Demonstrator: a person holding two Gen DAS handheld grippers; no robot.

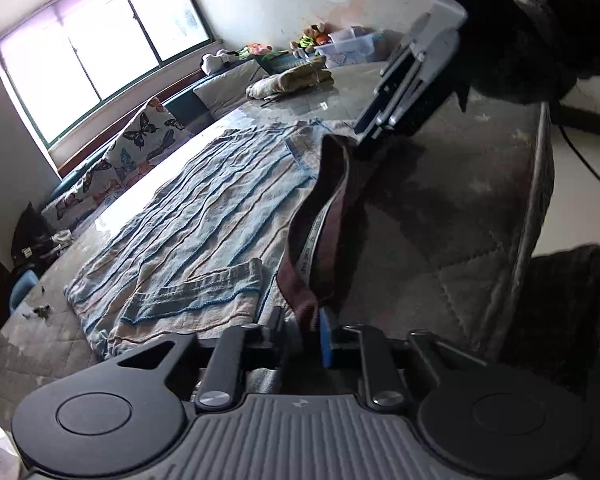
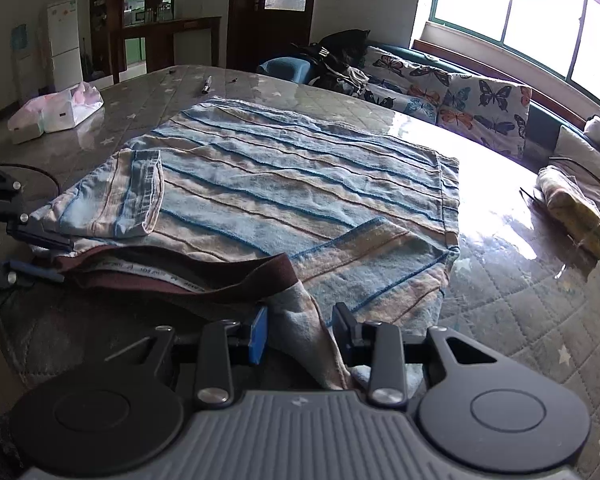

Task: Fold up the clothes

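A glossy quilted tabletop [image 2: 520, 304] with small stars stands under a bright window [image 2: 540, 8], beside a butterfly-print sofa [image 2: 472, 100]. My striped shorts [image 2: 284, 184] lie flat in its middle, long axis running away from me, the brown waistband [image 2: 204, 280] at my near edge and the legs toward the far side; its white inner tape bears printed lettering too small to read. My left gripper [image 1: 318, 336] is clenched on one waistband corner, while my right gripper [image 2: 300, 332] grasps bunched cloth at the other.
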